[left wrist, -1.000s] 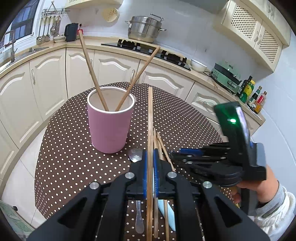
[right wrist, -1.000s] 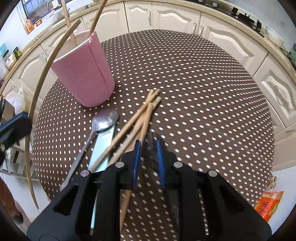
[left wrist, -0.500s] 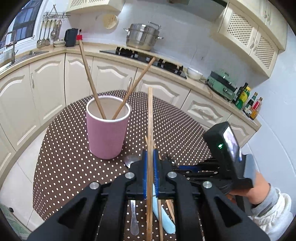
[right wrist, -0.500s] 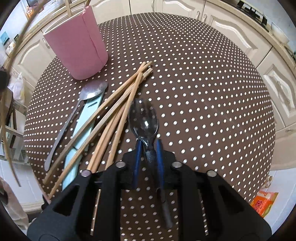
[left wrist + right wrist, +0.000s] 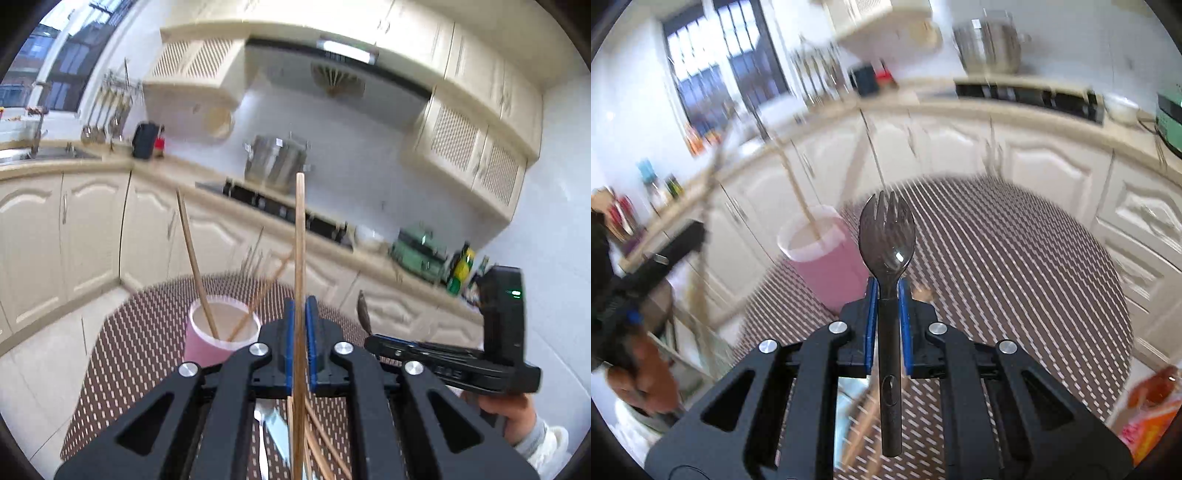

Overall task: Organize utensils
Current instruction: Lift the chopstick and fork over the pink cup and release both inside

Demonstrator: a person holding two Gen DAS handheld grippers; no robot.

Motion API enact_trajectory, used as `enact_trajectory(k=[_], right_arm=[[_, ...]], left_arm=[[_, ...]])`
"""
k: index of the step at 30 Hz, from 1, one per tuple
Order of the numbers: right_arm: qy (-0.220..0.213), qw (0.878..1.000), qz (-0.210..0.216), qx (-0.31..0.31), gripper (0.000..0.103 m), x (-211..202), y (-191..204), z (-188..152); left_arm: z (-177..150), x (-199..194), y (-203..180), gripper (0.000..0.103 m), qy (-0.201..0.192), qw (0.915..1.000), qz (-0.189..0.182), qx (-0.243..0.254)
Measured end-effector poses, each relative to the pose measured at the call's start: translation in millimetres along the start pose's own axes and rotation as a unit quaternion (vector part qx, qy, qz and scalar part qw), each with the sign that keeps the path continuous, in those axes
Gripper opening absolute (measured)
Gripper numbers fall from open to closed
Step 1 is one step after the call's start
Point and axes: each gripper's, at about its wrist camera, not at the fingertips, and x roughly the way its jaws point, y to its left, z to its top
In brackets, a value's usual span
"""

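Observation:
My left gripper (image 5: 299, 314) is shut on a long wooden chopstick (image 5: 300, 236) that stands upright, lifted above the table. The pink cup (image 5: 218, 338) with two chopsticks leaning in it sits just left of and beyond the jaws. My right gripper (image 5: 886, 291) is shut on the handle of a dark plastic spork (image 5: 886, 236), head pointing up, lifted off the table. The pink cup (image 5: 827, 266) lies left of it. The right gripper also shows in the left wrist view (image 5: 373, 341) with the spork tip above it. More chopsticks (image 5: 317, 446) and a spoon lie on the table below.
The round table has a brown dotted cloth (image 5: 1015, 258). Cream cabinets (image 5: 88, 236) and a counter with a hob and steel pot (image 5: 275, 162) ring the table. An orange packet (image 5: 1152, 410) lies on the floor at the right.
Both grippers have risen and tilted up from the table. The right gripper lifted the spork clear of the cloth. The left chopstick rose with its gripper.

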Motion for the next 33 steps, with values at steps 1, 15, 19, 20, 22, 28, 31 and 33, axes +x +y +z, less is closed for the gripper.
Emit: enact_trajectory(k=[1, 15, 19, 20, 22, 28, 31, 33], right_arm=[[-0.019, 1.0, 0.009, -0.001, 0.012, -1.7, 6.4, 6.2], [-0.17, 0.984, 0.05, -0.008, 0.012, 20.8, 60.3, 47.5], [-0.196, 0.979, 0.052, -0.004, 0.012, 34.4, 60.5, 53.8], [-0.197, 0.979, 0.054, -0.004, 0.012, 40.8, 60.0, 55.5], [-0.194, 0.979, 0.053, -0.001, 0.012, 51.6, 58.5, 57.7], [-0.182, 0.982, 0.058, 0.009, 0.012, 76.9, 53.3, 53.3], [-0.182, 0.982, 0.056, 0.014, 0.012, 81.8, 49.1, 49.4], [-0.182, 0.982, 0.055, 0.014, 0.012, 83.9, 48.7, 45.1]], left_arm=[[4.2, 0.0, 1.4, 0.006, -0.014, 0.9999, 0.001, -0.002], [43.2, 35.7, 17.0, 0.006, -0.176, 0.9825, 0.06, 0.005], [48.8, 52.7, 24.8, 0.006, -0.209, 0.9745, 0.082, 0.0], [49.6, 55.0, 26.3, 0.006, -0.215, 0.9728, 0.086, 0.001], [50.2, 64.6, 29.2, 0.006, -0.22, 0.9709, 0.094, 0.006], [38.8, 87.7, 33.4, 0.006, -0.216, 0.9691, 0.114, 0.031], [30.3, 95.0, 40.7, 0.006, -0.205, 0.9703, 0.124, 0.031], [25.7, 93.7, 46.6, 0.006, -0.202, 0.9712, 0.125, 0.023]])
